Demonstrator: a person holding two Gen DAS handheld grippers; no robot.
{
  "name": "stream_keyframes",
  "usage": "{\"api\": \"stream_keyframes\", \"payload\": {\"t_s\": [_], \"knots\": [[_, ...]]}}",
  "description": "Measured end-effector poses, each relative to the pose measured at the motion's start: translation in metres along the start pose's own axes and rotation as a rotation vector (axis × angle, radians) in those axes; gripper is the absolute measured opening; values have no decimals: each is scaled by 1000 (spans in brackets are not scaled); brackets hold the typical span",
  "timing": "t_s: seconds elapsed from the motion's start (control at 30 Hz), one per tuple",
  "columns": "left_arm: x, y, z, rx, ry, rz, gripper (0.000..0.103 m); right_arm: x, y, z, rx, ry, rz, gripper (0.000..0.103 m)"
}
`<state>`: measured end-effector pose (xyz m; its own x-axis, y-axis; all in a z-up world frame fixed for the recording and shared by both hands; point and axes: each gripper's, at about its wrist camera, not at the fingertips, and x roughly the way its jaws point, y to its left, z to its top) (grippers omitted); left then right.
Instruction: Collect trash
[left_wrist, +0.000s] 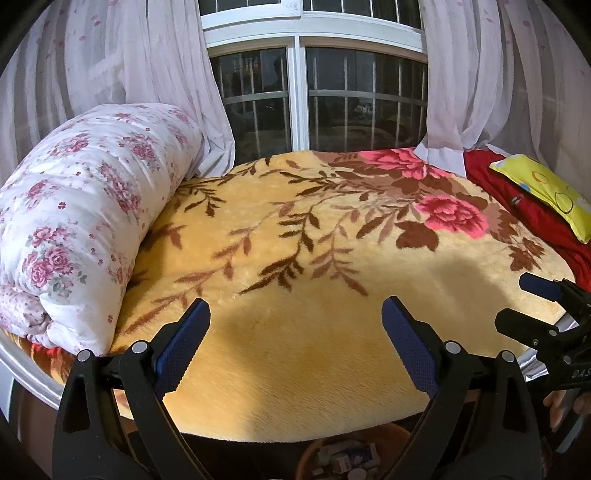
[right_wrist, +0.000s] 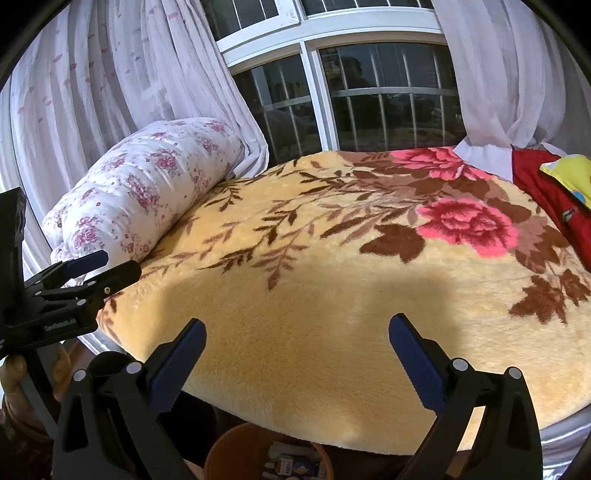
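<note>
Bin below me: a round brown bin (right_wrist: 236, 443) sits at the foot of the bed, under the blanket's near edge, holding small boxes and scraps (right_wrist: 295, 465); I also see it low in my left view (left_wrist: 384, 439).
Trash: all I can find lies inside that bin, too small and cut off to tell what each piece is.
Axis: the bin stands upright with its mouth up; round, so no long axis I can name.
Left gripper (left_wrist: 295, 343): jaws spread wide, holding nothing, hanging over the blanket's near edge.
Right gripper (right_wrist: 297, 362): equally wide apart and empty, just beside the left one.
Blanket (left_wrist: 295, 236): yellow plush with leaves and pink roses; I see no litter on it.
Further out: rolled floral quilt (left_wrist: 81, 206) at left, red cloth (left_wrist: 532, 210) and yellow pillow (left_wrist: 546, 188) at right, curtained window (left_wrist: 325, 96) behind.
Step, as I judge it: looking for anything left to collect; likely near done.
Next move: scan the bed's edges and around the quilt and pillow before reaching anywhere.
</note>
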<state>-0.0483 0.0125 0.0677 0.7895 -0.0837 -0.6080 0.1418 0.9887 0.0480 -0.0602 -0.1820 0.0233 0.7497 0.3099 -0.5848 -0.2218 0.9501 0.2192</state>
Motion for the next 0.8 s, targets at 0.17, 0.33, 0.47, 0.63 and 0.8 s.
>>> {"api": "stream_keyframes", "payload": {"t_s": [0.17,0.33,0.47,0.63,0.8], "knots": [[0,-2,-1,4,2,-1,92,-1,0,0,0,-1,-3,98],[0,-2,-1,3,0,1,92,1,1,-1,-2,4,-1,98],[1,-1,-1,-3,-1,6,92,-3,1,0,-7,7,3,98],[3,3,-1,-6,1,15,92,-4,3,-1,-22,16,9,98],[5,4,0,-8,1,14,92,2,6,-2,-33,27,16,98]]}}
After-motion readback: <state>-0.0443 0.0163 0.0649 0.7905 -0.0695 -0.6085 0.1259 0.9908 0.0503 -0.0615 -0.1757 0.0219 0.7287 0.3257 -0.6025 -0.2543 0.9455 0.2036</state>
